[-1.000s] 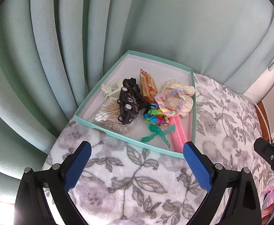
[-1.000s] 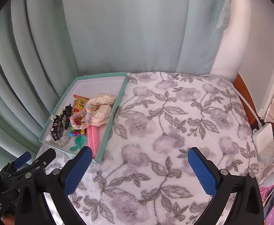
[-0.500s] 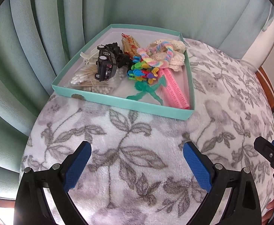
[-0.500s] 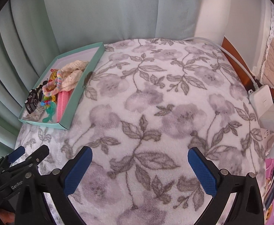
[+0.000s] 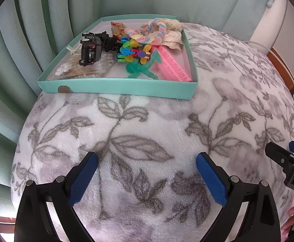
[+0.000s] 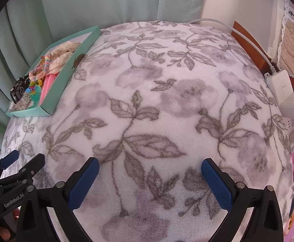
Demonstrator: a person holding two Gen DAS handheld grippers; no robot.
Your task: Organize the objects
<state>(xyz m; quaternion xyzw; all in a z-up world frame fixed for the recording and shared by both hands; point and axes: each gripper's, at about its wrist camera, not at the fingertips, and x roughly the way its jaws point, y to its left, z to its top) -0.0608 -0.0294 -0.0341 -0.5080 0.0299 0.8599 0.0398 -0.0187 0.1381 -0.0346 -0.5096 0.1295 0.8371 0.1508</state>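
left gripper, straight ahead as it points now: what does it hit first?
Likely the floral blanket: the left gripper, open and empty, is angled down at bare fabric. If it skims above that, next in line is the near wall of the teal tray, though depth is hard to judge in this fisheye view.

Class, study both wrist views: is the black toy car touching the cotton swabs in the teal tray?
Touching. The left wrist view shows the black toy car resting tilted on the cotton swabs inside the teal tray.
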